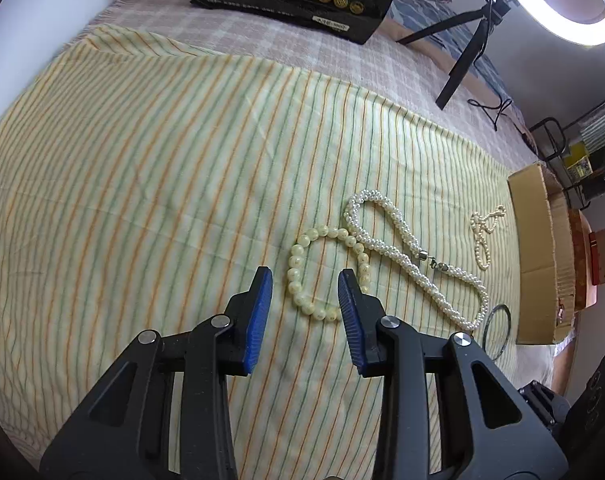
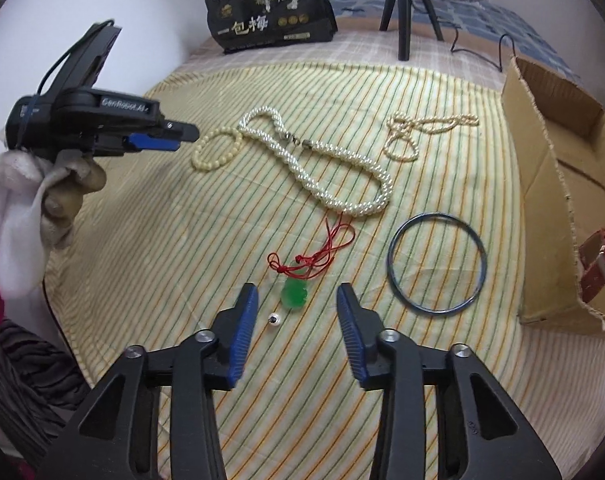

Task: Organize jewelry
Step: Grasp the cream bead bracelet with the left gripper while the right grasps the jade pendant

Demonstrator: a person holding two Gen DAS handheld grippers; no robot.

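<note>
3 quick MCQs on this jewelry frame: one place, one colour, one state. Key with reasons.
1. Where does the red strap with a buckle lie?
A. inside the brown cardboard box
B. on the striped cloth
C. on the black bag

2. What colour is the cord on the green stone pendant?
A. blue
B. red
C. white

3. How does the right tool stand?
A. shut on the pendant
B. open, pendant lying ahead between its blue pads
C. shut on the bangle

Key: A, it shows within the box walls; B, red loops run from the pendant; B, gaps show on both sides of the pendant.
</note>
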